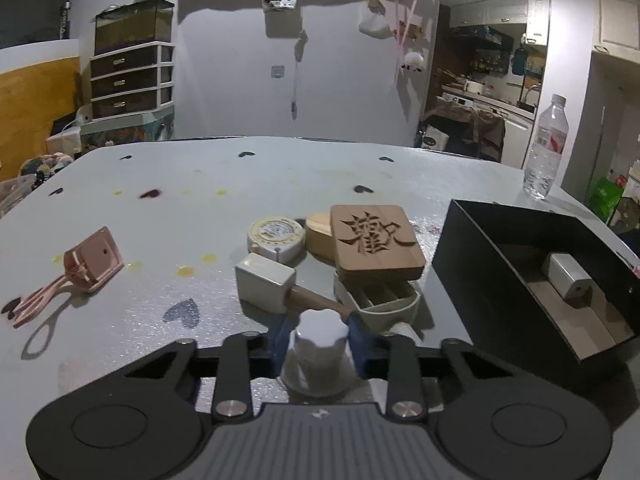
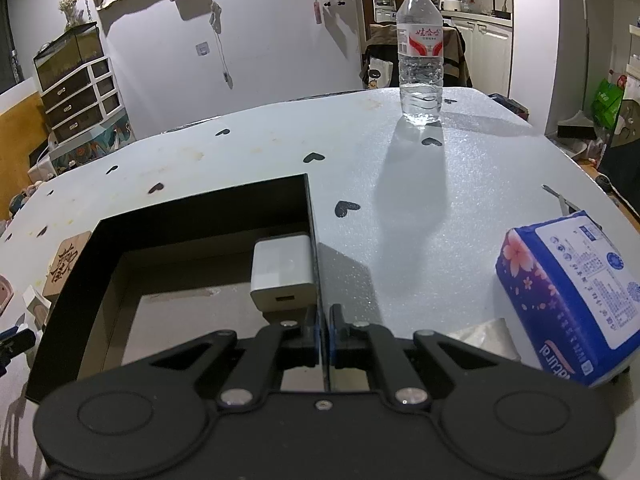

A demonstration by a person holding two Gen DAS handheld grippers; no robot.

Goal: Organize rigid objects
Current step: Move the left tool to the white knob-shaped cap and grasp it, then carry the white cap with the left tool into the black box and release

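While the left hand-held gripper (image 1: pixel 319 347) pinches a white jar (image 1: pixel 318 354), hiding its sides, the right hand-held gripper (image 2: pixel 323 334) clamps the box (image 2: pixel 200 216) wall; a charger (image 2: pixel 282 272) lies inside.

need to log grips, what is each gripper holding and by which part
Left gripper holds a small white jar by its sides, below the cap. Right gripper pinches the black box by its right wall.

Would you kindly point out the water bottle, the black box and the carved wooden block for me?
water bottle (image 2: pixel 421 60): right wrist view, on its red and white label.
black box (image 1: pixel 476 264): left wrist view, on its outer near wall.
carved wooden block (image 1: pixel 376 240): left wrist view, on its carved top face.
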